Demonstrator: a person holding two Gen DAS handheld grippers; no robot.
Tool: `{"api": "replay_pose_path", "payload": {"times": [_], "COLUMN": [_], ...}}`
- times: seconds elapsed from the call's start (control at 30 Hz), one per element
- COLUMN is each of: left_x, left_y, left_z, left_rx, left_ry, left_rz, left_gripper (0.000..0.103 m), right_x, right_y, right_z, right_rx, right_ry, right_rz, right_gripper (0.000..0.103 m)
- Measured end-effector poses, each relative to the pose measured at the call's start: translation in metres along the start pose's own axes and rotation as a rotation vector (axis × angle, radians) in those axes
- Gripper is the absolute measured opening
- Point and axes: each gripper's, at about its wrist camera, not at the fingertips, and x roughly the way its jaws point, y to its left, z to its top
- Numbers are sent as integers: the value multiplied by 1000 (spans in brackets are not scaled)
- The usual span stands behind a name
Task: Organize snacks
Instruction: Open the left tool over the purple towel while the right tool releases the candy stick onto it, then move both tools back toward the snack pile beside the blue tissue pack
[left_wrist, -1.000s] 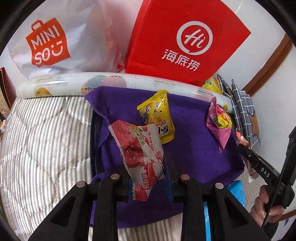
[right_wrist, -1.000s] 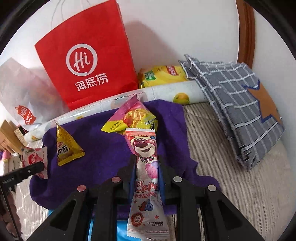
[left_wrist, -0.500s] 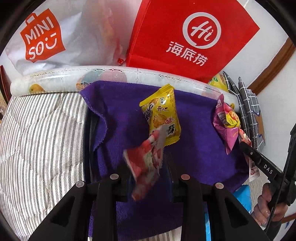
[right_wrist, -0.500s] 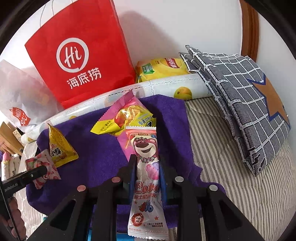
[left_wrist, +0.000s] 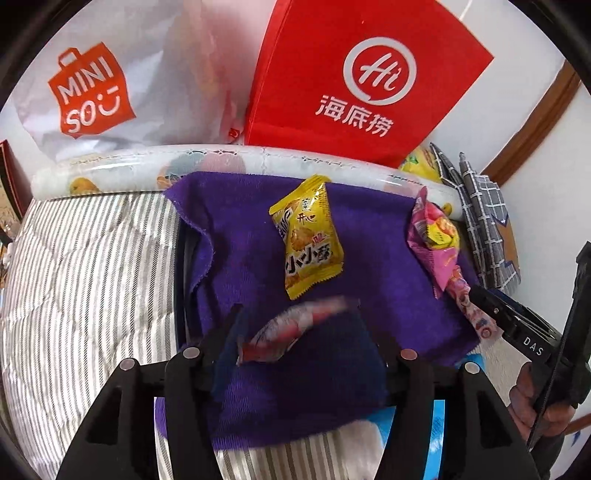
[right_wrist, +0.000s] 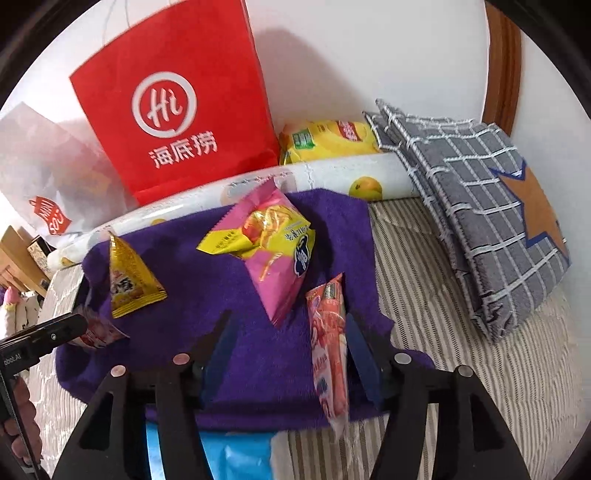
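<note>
Lying between the spread jaws of the left gripper (left_wrist: 299, 354), a blurred red snack packet (left_wrist: 291, 332) appears to rest on the purple cloth (left_wrist: 240, 236). Right gripper (right_wrist: 288, 354) is likewise spread, with the pink candy stick (right_wrist: 328, 347) just inside its right finger on the cloth's near right edge.

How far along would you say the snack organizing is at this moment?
Done: the yellow snack packet and the pink-and-yellow packet lie on the purple cloth. In hand: nothing is gripped; the left gripper stands open around a blurred red-and-white packet, and the right gripper is open beside the long pink packet. Left: the yellow chip bag sits behind the roll.
</note>
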Motion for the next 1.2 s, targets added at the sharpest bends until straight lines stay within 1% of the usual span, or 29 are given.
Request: {"api": "replay_pose_path", "payload": {"times": [0.2, 0.3, 0.37, 0.43, 0.53, 0.57, 0.63, 0.7, 0.77, 0.87, 0.97, 1.07, 1.13, 1.2], "left_x": [-31, -47, -60, -75, -94, -99, -109, -116, -123, -127, -135, -144, -151, -155], "left_y": [-10, -16, -22, -28, -37, -39, -44, -48, -52, -57, -58, -57, -59, -61], "left_z": [-14, -23, -31, -41, -57, -63, -75, -84, -94, -105, -116, -126, -131, -136], "left_rx": [1, -4, 5, 13, 11, 11, 8, 9, 20, 24, 13, -6, 8, 39], "left_ry": [-10, -8, -16, -34, -63, -68, -71, -68, -72, -62, -78, -114, -142, -159], "left_rz": [-4, -4, -7, -11, 4, 16, 40, 39, 17, 30, -1, -50, -56, -42], "left_gripper": [64, 67, 67, 70, 78, 81, 81, 81, 81, 81, 81, 81, 81, 79], "right_x": [-49, -73, -90, -107, -130, -136, -147, -156, -165, -176, -184, -187, -185, -182], "right_y": [8, 12, 13, 15, 16, 16, 16, 18, 20, 25, 27, 30, 32, 33], "right_z": [-12, -20, -27, -35, -48, -53, -63, -72, -82, -97, -112, -126, -134, -140], "right_rx": [-23, -31, -30, -28, -15, -14, -21, -44, -71, -109, -115, -130, -127, -124], "right_ry": [-56, -84, -99, -124, -169, -180, -185, -180, -185, -189, -184, -182, -169, -160], "right_rz": [-43, -73, -79, -103, -165, -177, -182, -187, -208, -251, -242, -232, -220, -199], "right_gripper": [72, 80, 88, 92, 95, 96, 96, 96, 96, 96, 96, 96, 96, 96]}}
